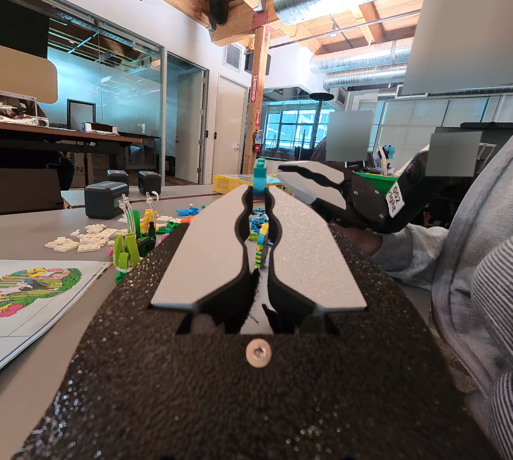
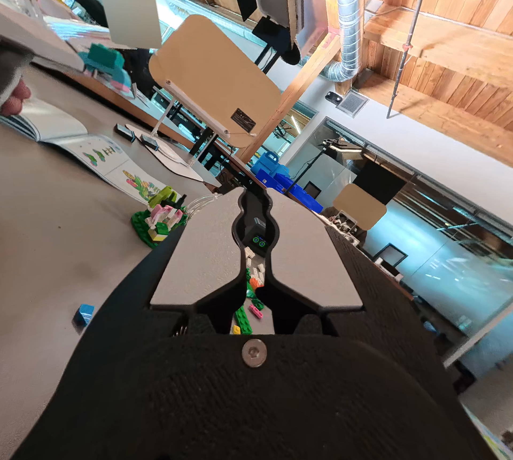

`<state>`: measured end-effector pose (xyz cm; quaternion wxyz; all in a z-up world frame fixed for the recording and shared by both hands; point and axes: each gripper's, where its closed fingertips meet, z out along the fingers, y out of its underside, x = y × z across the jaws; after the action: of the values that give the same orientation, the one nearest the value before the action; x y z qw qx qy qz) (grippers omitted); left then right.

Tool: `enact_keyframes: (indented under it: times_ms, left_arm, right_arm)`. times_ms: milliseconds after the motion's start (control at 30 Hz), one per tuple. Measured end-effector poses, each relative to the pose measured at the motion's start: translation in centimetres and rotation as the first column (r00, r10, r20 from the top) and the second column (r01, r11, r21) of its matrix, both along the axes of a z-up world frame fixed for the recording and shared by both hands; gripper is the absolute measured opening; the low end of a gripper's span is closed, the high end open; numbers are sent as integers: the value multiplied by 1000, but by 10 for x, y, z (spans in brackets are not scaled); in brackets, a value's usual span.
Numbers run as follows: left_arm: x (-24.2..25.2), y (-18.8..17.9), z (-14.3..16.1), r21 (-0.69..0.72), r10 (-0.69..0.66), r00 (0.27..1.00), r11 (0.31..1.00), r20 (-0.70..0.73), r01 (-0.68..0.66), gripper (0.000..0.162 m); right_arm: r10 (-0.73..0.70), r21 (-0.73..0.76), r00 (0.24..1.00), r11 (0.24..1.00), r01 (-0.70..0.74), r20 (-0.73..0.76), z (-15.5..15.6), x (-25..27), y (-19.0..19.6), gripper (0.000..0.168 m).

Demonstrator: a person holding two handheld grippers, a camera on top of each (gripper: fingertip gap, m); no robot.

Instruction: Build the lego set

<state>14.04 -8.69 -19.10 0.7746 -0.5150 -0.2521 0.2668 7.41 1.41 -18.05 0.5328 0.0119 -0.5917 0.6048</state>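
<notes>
A grey table (image 1: 33, 227) in an open office with wooden ceiling beams is scattered with Lego pieces. The left gripper (image 1: 259, 191) is raised above the table and pinches a small stack of bricks (image 1: 260, 178) between its tips, teal on top, blue below, with a pink layer at the bottom. In the right wrist view the same stack (image 2: 107, 66) appears at upper left, blurred. The right gripper (image 2: 255, 192) is tilted steeply (its view rolls the whole room sideways); its jaws stand a narrow gap apart with nothing between them, and in the left wrist view it (image 1: 283, 173) hovers just right of the held stack. On the table sit a partly built green model (image 2: 158, 220) with pink and white flowers and lime leaves, a pile of white plates (image 1: 83, 238), mixed loose bricks (image 1: 191, 212) in blue, green, orange and pink, and a single blue brick (image 2: 84, 313) lying apart. An open instruction booklet (image 1: 41, 299) lies at the left, a yellow Lego box (image 1: 233, 183) farther back, and black cube-shaped devices (image 1: 105, 198) nearby.
</notes>
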Motion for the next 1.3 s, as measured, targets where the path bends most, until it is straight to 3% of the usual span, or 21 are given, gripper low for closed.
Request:
enact_keyframes:
  times_ms: [400,1100,1300]
  left_arm:
    - [-5,-13,3,100,-8,999,995,33,5,8]
    - [-6,-16,3,126,-15,999,992,41,10,8]
    - [-6,-17,4,134,-12,999,991,42,7,8]
  right_arm:
    - [-8,-3,999,1000,8,34,-7,-7,2,7]
    - [-9,113,997,993,17,-72,-14,5,-7,5]
    - [-34,70,999,997,37,-41,-10,-3,0,6]
